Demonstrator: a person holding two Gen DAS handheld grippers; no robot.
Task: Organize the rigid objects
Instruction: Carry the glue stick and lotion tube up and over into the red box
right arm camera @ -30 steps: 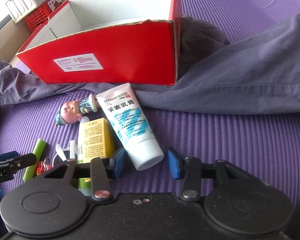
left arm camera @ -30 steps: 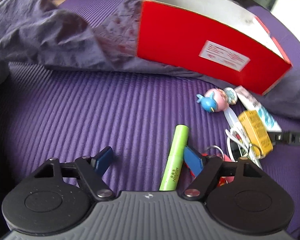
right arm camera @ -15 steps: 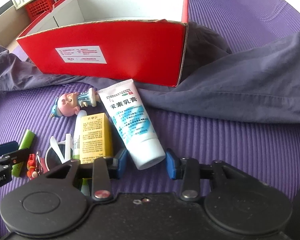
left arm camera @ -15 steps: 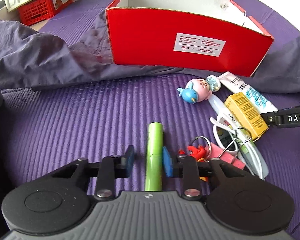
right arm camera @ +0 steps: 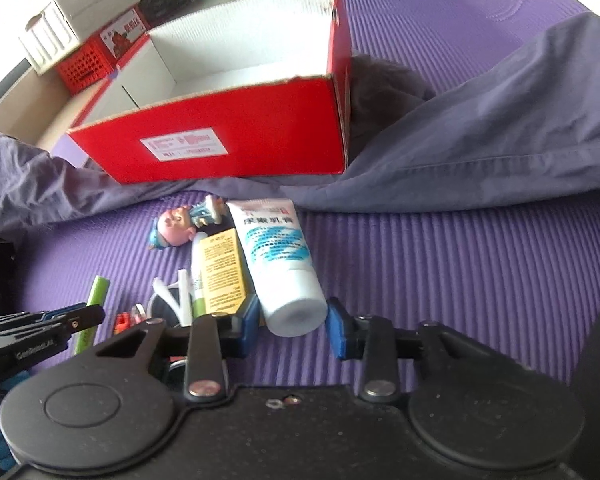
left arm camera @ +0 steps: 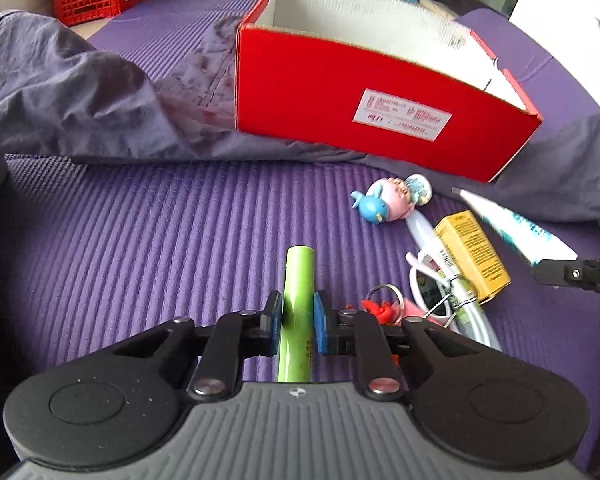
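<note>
In the left wrist view, the left gripper (left arm camera: pixel 297 322) has its blue pads pressed tight against both sides of a green tube (left arm camera: pixel 297 312), which runs straight out between the jaws and pokes past their tips over the purple mat (left arm camera: pixel 140 240). Ahead of the jaws and to their right stands an open red box (left arm camera: pixel 372 112), set on a crumpled grey cloth (left arm camera: pixel 80 100). To the right of the jaws lie a small toy figure (left arm camera: pixel 388 202), a yellow carton (left arm camera: pixel 474 256), white sunglasses (left arm camera: pixel 432 292), a red keyring (left arm camera: pixel 380 306) and a white cream tube (left arm camera: pixel 512 226), whose end meets the black tip of the other gripper at the right edge. In the right wrist view, the right gripper (right arm camera: pixel 292 326) has its jaws closing around the capped end of the cream tube (right arm camera: pixel 280 268); the left pad is at the cap, while a narrow gap shows at the right pad, so the hold is not yet firm. The yellow carton (right arm camera: pixel 222 272) lies just left of the jaws, the toy figure (right arm camera: pixel 176 230) beyond it, and the red box (right arm camera: pixel 236 136) farther ahead. At the far left, the left gripper (right arm camera: pixel 80 316) grips the green tube (right arm camera: pixel 94 304).
</note>
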